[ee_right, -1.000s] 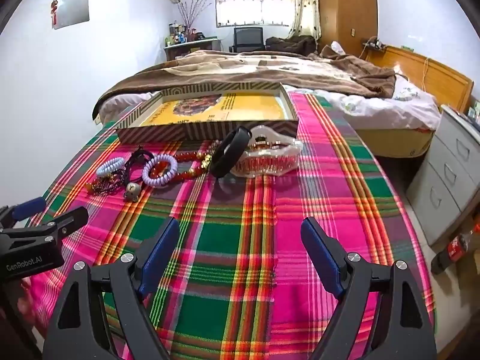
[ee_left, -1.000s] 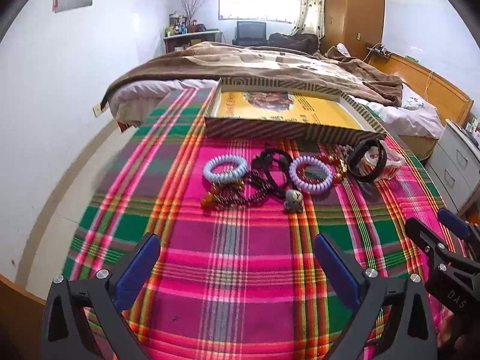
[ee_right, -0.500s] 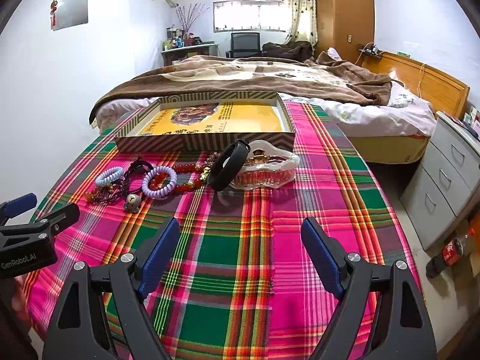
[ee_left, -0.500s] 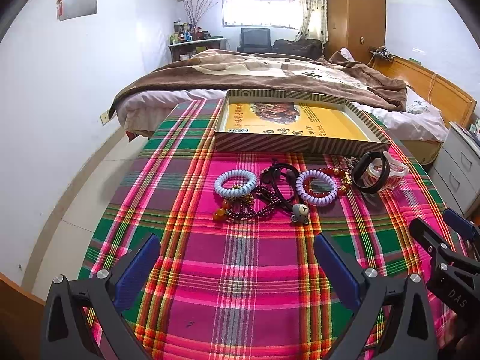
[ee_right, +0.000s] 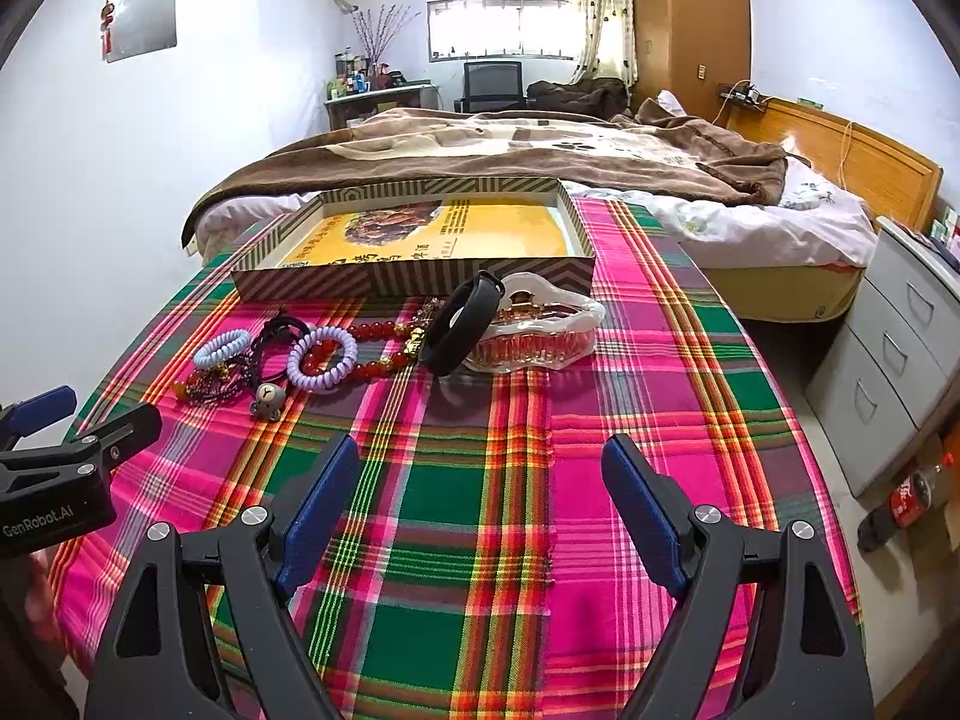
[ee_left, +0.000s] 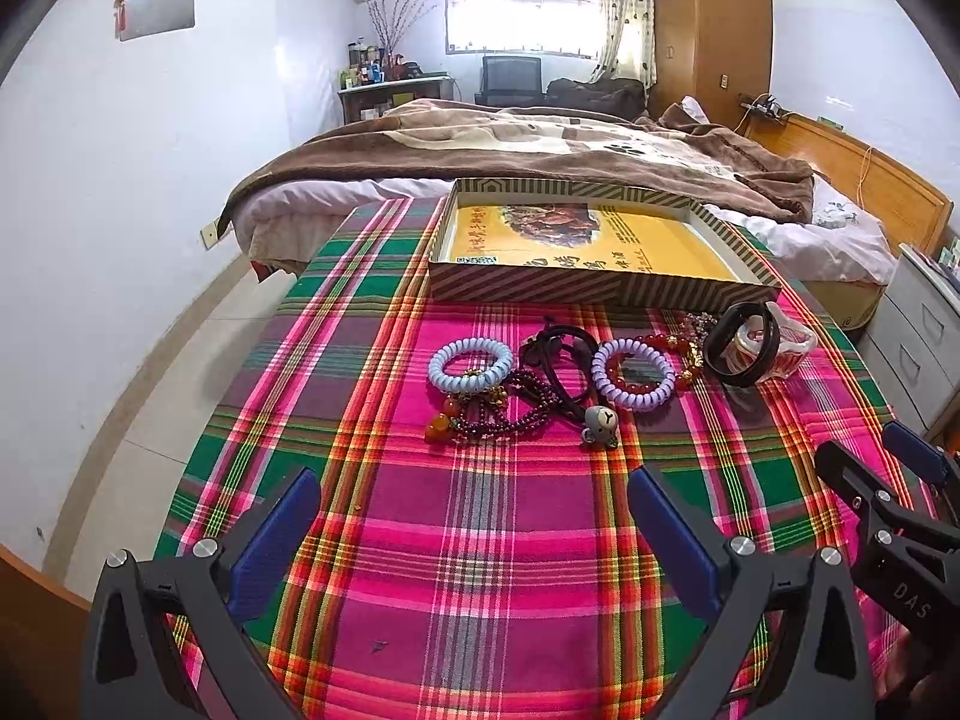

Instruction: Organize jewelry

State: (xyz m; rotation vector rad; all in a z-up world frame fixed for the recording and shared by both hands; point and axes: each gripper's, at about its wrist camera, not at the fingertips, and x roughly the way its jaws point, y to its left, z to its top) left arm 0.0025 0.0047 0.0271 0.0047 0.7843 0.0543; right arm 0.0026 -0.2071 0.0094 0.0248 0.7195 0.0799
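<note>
Change: while both cameras sat closer and lower over the plaid a second ago, the jewelry cluster now reads smaller and further up the frame, so both tools have drawn back and up; nothing in the pile has shifted.
Meaning: judged from that, sorting has not begun, and this looks like a survey before the first pick.
Left gripper point(ee_left: 474, 531): fingers spread wide with nothing between them, at the bottom of its frame over bare cloth.
Right gripper point(ee_right: 480, 498): fingers likewise spread and empty, bottom centre of its frame.
Jewelry: a loose row across the middle of the tabletop point(ee_left: 492, 570), just below the box.
Box point(ee_left: 528, 294): shallow, striped walls, yellow printed floor, no jewelry inside; long axis left to right in frame.
Blue coil band point(ee_left: 470, 365): lies flat, left end of the row.
Purple coil band point(ee_left: 633, 373): flat, over red beads.
Black bracelet point(ee_right: 463, 323): stands on edge, leaning on the hair claw point(ee_right: 534, 336).
Hair claw axis: left to right, teeth facing the lower frame.
Bear charm point(ee_left: 599, 425): nearest the left fingers.
</note>
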